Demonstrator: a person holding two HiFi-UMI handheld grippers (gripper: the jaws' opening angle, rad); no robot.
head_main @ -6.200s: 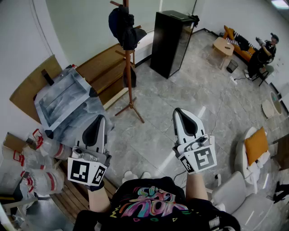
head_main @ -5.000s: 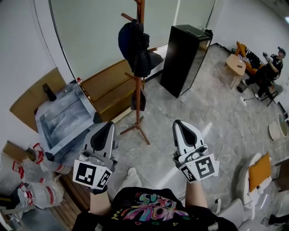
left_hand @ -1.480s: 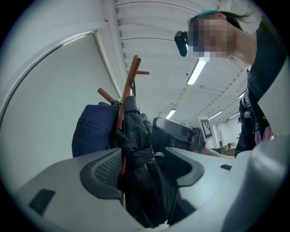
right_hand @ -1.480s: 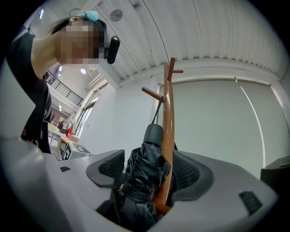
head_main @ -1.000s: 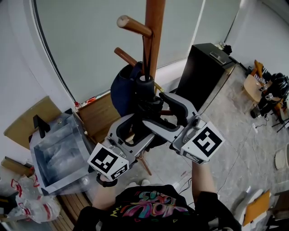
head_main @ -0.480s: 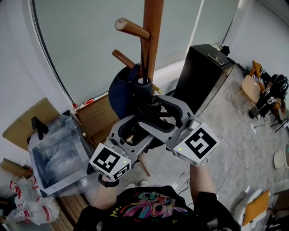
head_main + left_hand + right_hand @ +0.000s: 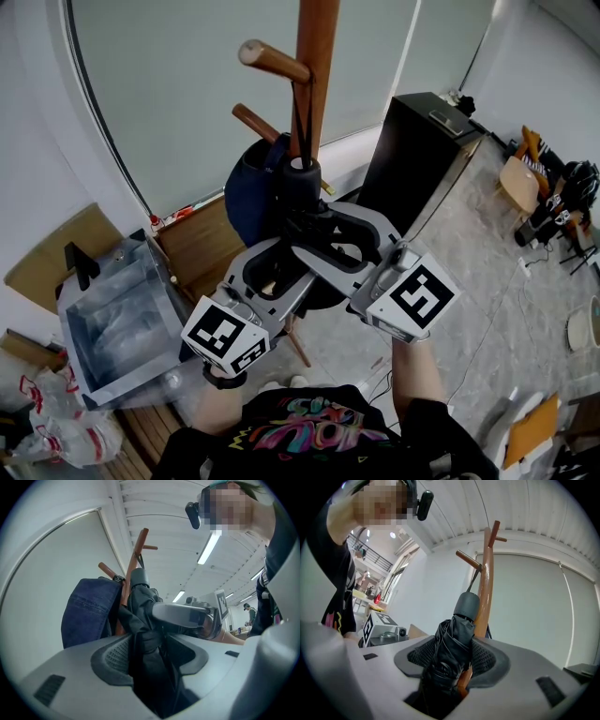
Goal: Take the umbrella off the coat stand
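Room: pale window blind (image 7: 187, 94) behind a wooden coat stand (image 7: 317, 75).
Umbrella (image 7: 298, 183): folded, hanging by its strap against the pole.
Left tongs (image 7: 150, 651): just closed, clamped on its folds, steadying it.
Right tongs (image 7: 452, 660): likewise clamped on it, probably for lifting.

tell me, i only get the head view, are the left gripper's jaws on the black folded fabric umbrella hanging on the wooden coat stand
observer: yes, on the left gripper the jaws have just been closing and press the black folded fabric umbrella.
operator: right one
observer: the right gripper, also just closing, squeezes it below its round grey cap.
operator: pole caught too
observer: the brown wooden pole shows just behind the umbrella in that gap; whether pinched, cannot tell.
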